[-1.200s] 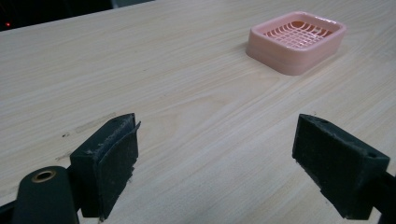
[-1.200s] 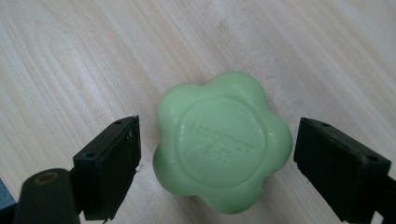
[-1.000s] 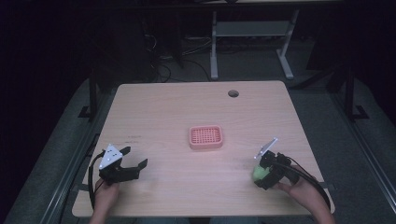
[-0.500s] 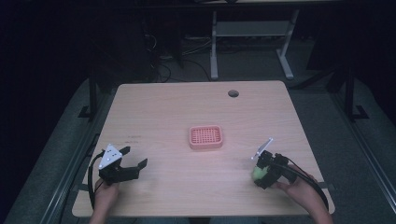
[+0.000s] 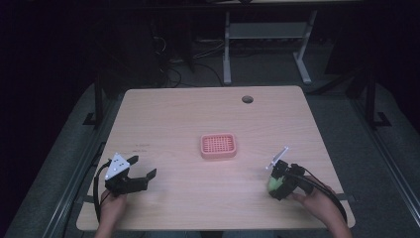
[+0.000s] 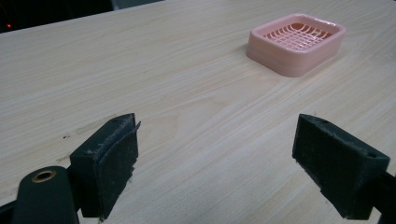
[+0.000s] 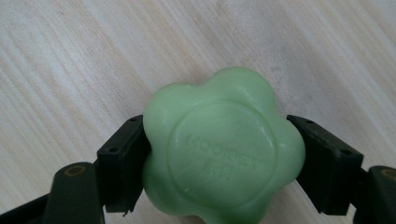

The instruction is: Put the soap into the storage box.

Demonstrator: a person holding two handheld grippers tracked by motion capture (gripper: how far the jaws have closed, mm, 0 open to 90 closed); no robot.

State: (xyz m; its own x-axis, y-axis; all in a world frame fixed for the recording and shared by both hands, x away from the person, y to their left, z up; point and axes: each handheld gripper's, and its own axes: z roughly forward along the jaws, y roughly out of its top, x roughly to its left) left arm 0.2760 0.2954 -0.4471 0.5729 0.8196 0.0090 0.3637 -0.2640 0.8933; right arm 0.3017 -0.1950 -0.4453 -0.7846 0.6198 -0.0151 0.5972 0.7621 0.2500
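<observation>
A pale green flower-shaped soap bar [image 7: 223, 147] with raised lettering is clamped between the two black jaws of my right gripper [image 7: 219, 158]. From above, that gripper [image 5: 275, 182] sits near the table's front right with the green soap [image 5: 273, 185] in it. A pink slotted soap dish [image 5: 218, 145] lies at the table's middle, up and left of the soap. My left gripper [image 5: 143, 174] rests at the front left, jaws wide apart and empty. Through its own camera the left gripper [image 6: 219, 158] faces the pink dish [image 6: 297, 43] at the upper right.
The light wooden table [image 5: 178, 119] has a round cable hole [image 5: 247, 99] near its far edge. A white desk frame [image 5: 267, 34] and cables [image 5: 178, 64] stand on the dark floor beyond. Metal rails run along both table sides.
The right gripper with the soap has drifted slightly left and toward the front edge. The left gripper has stayed where it was.
</observation>
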